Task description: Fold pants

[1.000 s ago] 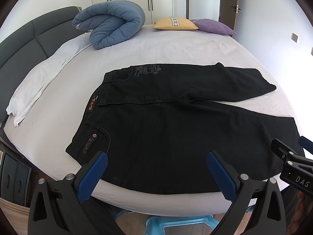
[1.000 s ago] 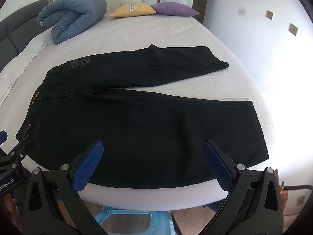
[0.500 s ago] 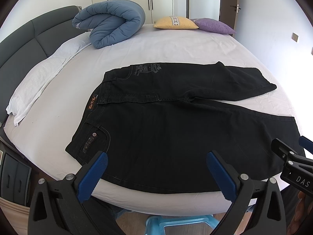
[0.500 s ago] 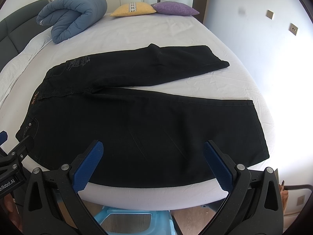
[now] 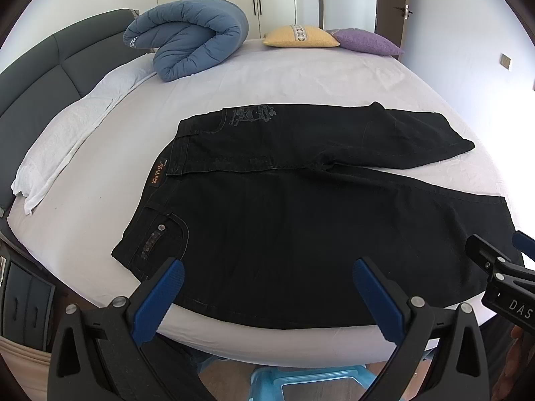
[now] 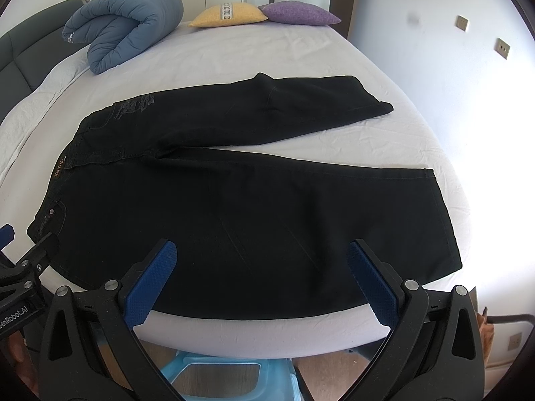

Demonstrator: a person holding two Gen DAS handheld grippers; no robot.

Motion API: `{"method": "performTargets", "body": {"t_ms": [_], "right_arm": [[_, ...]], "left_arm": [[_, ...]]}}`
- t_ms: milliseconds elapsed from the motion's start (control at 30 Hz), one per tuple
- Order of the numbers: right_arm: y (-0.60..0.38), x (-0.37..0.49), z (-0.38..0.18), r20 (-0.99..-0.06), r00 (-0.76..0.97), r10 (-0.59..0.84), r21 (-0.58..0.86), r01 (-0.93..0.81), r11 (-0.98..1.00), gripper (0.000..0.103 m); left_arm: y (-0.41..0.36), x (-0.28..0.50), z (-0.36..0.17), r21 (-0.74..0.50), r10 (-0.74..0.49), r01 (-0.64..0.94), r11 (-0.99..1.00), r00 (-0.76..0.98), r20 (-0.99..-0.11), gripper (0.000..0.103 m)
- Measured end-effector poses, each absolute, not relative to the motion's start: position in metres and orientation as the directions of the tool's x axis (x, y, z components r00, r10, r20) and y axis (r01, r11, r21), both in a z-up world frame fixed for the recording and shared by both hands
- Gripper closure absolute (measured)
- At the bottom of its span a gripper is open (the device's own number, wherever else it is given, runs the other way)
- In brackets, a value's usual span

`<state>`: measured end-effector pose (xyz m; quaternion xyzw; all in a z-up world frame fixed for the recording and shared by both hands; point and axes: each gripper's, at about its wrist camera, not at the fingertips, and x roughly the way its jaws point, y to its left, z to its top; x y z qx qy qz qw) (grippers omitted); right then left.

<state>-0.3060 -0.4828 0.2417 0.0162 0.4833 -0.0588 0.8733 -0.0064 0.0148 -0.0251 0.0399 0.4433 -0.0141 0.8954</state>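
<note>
Black pants (image 5: 301, 220) lie spread flat on the white bed (image 5: 301, 77), waistband to the left, legs to the right; they also show in the right wrist view (image 6: 254, 207). The far leg angles away from the near one. My left gripper (image 5: 267, 295) is open and empty, hovering over the near edge by the waist side. My right gripper (image 6: 262, 279) is open and empty, over the near edge of the near leg. Each gripper shows at the edge of the other's view.
A rolled blue duvet (image 5: 190, 43), a yellow pillow (image 5: 301, 35) and a purple pillow (image 5: 366, 41) sit at the far side. White bedding (image 5: 77, 137) lies along the grey headboard (image 5: 50, 63) at left. A blue stool (image 6: 217, 379) stands below the bed edge.
Both views have shifted very slightly; the pants sit a touch lower in the left view. Both grippers stay open and the pants have not moved.
</note>
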Motion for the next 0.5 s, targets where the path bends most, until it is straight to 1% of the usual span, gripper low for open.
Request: {"method": "performTargets", "body": {"t_ms": [500], "right_arm": [[-0.478,-0.297,0.230,-0.862,0.500,-0.079,-0.030,0.106,0.994,0.000]], "left_arm": [[0.012,0.002,-0.028,0.065,0.017,0.060,0.996,0.592,-0.806,0.000]]}}
